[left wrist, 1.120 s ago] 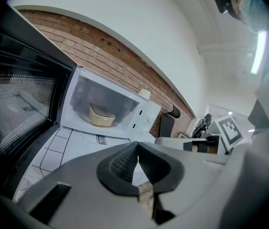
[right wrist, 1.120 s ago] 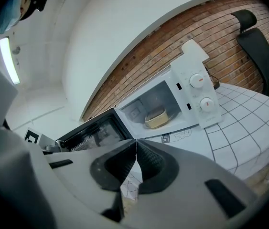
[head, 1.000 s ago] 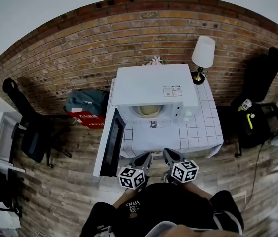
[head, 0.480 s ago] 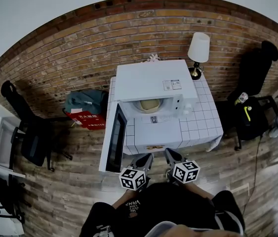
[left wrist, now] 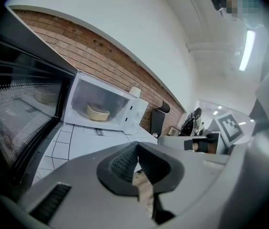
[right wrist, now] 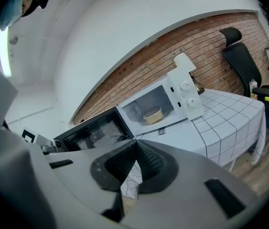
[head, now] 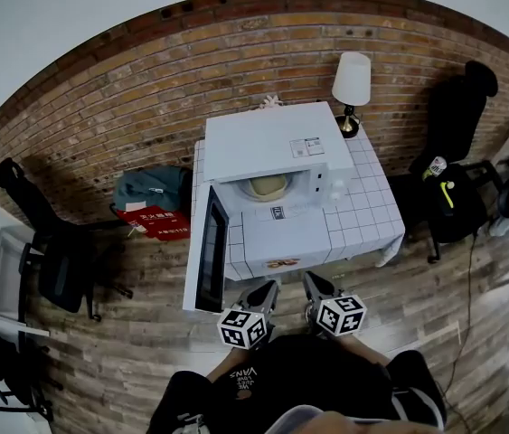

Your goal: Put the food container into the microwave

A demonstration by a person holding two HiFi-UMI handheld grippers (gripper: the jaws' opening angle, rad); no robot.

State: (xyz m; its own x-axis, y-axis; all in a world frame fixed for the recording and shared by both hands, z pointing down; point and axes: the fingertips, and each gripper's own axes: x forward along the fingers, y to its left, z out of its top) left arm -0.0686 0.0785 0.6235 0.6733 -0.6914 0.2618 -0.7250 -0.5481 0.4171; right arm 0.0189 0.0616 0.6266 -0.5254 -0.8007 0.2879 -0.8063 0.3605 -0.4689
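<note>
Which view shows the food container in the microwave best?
The left gripper view: the food container appears largest, side-on in the open microwave. The right gripper view shows it smaller; the head view shows only its top.

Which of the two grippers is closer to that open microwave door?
Left. The left gripper sits just right of the microwave door; the right gripper is farther right, beyond it.

The microwave has a smooth white casing and a dark glossy door. The worktop cloth is white checked fabric. The brick wall looks rough, the plank floor matt wood.
</note>
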